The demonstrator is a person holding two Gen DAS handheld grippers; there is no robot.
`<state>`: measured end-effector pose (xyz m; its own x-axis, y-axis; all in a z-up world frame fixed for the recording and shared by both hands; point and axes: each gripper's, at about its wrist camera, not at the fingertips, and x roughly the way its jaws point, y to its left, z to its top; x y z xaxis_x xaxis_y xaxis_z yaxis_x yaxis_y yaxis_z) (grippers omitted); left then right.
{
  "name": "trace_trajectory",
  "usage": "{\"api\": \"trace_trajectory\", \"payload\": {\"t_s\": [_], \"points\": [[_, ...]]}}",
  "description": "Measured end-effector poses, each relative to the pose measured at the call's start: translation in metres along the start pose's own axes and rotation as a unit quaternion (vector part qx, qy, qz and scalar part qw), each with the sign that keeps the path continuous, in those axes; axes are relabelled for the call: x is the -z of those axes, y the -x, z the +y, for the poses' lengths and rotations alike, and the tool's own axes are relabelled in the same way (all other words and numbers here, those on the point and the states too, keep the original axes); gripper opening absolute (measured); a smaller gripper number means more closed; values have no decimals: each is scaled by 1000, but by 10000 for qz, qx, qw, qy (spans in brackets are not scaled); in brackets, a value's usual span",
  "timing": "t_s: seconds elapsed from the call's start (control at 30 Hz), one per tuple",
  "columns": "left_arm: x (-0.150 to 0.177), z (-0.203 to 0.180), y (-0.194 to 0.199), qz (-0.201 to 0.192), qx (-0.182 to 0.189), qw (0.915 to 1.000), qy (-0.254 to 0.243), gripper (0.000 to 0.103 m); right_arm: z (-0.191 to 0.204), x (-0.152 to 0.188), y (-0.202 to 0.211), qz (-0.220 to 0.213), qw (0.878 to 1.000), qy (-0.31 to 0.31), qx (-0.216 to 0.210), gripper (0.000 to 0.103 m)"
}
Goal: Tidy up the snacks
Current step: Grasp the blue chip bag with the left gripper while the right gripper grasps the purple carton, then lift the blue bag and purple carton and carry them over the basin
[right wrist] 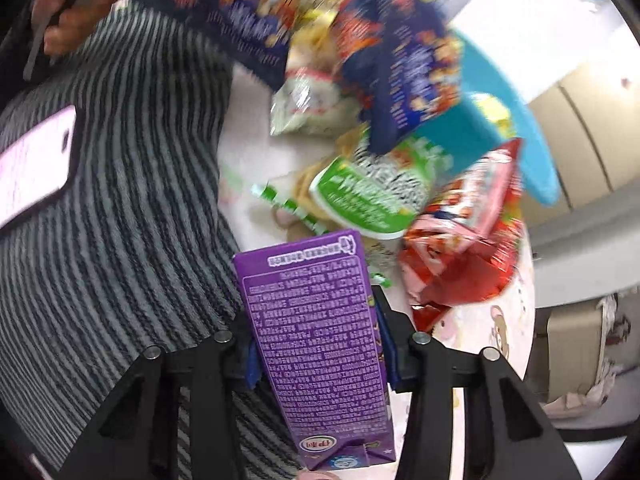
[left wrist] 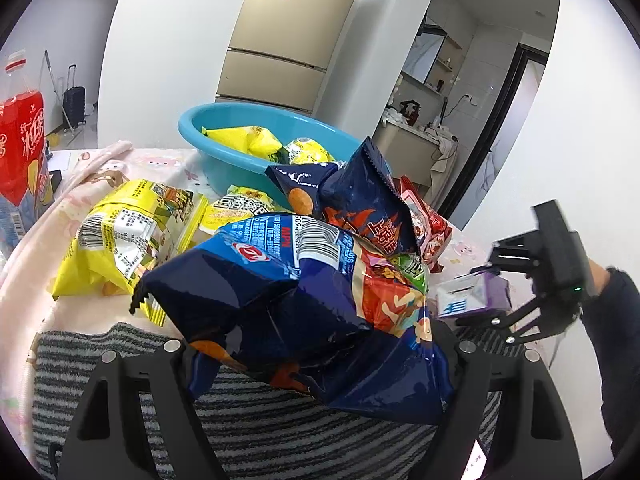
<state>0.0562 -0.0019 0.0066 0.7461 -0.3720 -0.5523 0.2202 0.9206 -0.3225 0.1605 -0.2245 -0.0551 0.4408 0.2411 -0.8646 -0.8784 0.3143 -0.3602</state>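
Purple carton [right wrist: 316,344] clamped between the right hand-held gripper's [right wrist: 316,354] fingers.

Both wrist views close, angled down; share snack pile [left wrist: 304,280].

A home: fridge [left wrist: 276,40], suitcase [left wrist: 74,102], cluttered washroom counter [left wrist: 416,128].

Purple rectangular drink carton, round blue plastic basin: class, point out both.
Purple rectangular drink carton [right wrist: 316,344]: right wrist view, printed side panel.
Round blue plastic basin [left wrist: 236,168]: left wrist view, outer front wall.
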Motion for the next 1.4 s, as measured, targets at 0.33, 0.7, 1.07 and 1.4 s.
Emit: {"api": "trace_trajectory", "payload": {"t_s": [0.33, 0.7, 1.07, 1.4], "points": [[-7, 7, 16, -370, -149, 9992, -16, 83, -5, 18, 72, -1973, 9666, -1433, 791, 42], [-58, -2, 85, -997, -148, 9949, -40, 83, -12, 18, 207, -3441, 8677, -2755, 2296, 42], [-126, -49, 160, -2141, -225, 9752, -515, 83, -15, -22, 289, -4781, 7834, -3043, 2551, 42], [-165, -85, 159, -2624, -338, 9601, -904, 83, -46, -69, 292, -5335, 7515, -3083, 2358, 42]]}}
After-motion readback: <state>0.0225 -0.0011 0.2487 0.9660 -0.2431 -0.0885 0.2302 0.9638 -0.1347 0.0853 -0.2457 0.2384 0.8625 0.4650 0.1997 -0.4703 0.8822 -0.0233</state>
